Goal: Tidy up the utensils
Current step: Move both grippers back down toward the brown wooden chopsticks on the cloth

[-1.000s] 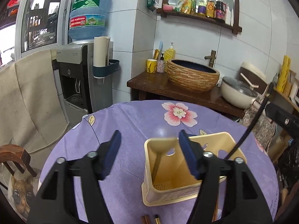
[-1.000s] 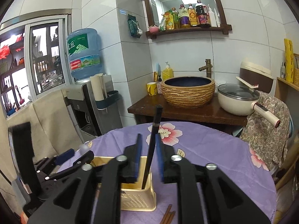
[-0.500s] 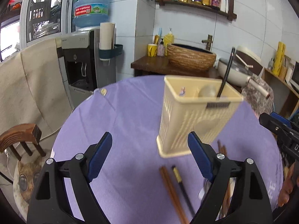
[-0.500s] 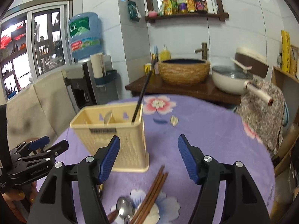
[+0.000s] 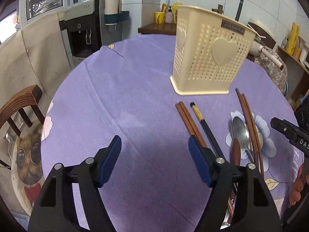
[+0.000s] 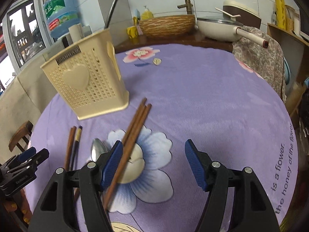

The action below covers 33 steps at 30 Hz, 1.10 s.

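Observation:
A cream perforated utensil holder (image 5: 210, 58) (image 6: 87, 83) stands on the purple tablecloth with a black chopstick (image 6: 113, 7) sticking out of its top. In front of it lie brown chopsticks (image 5: 190, 123) (image 6: 133, 135), a black chopstick with a gold band (image 5: 204, 127) (image 6: 76, 145) and a metal spoon (image 5: 240, 135) (image 6: 97, 150). My left gripper (image 5: 154, 160) is open and empty, left of the utensils. My right gripper (image 6: 153, 162) is open and empty, its left finger over the brown chopsticks.
The round table's purple cloth (image 6: 212, 100) has flower prints. A wooden chair (image 5: 19, 104) stands at the left. Behind the table are a water dispenser (image 5: 85, 25), a woven basin (image 6: 168, 25) and a lidded pan (image 6: 220, 27) on a wooden counter.
Both grippers have pulled back and dropped lower toward the table. The right gripper released the black chopstick into the holder and opened. The loose utensils came into view.

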### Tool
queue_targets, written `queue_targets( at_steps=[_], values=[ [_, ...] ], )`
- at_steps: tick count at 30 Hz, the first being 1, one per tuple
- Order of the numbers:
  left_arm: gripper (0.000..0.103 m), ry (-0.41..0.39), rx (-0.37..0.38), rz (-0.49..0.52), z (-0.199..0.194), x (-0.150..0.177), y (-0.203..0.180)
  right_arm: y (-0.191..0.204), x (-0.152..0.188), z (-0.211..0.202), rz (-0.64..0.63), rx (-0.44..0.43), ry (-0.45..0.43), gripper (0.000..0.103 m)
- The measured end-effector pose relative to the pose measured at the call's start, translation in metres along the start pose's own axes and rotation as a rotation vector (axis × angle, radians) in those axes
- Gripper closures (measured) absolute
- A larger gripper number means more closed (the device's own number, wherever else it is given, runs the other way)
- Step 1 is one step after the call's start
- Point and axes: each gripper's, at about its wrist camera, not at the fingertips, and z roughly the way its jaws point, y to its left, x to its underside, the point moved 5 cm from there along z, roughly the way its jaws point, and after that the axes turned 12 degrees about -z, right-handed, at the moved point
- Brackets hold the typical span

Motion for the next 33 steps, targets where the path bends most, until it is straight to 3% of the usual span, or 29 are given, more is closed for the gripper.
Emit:
queue_targets(
  at_steps=[8, 21, 33],
  values=[
    [0.04, 0.025, 0.026, -0.003, 0.002, 0.008, -0.009, 0.007, 0.005, 0.007, -0.027, -0.012, 0.036, 0.039],
    [0.04, 0.041, 0.026, 0.007, 0.005, 0.009, -0.016, 0.017, -0.004, 0.032, -0.038, -0.05, 0.115, 0.053],
    [0.04, 0.051, 0.008, 0.026, 0.013, 0.008, -0.021, 0.011, -0.017, 0.05, -0.111, 0.039, 0.167, 0.063]
  ],
)
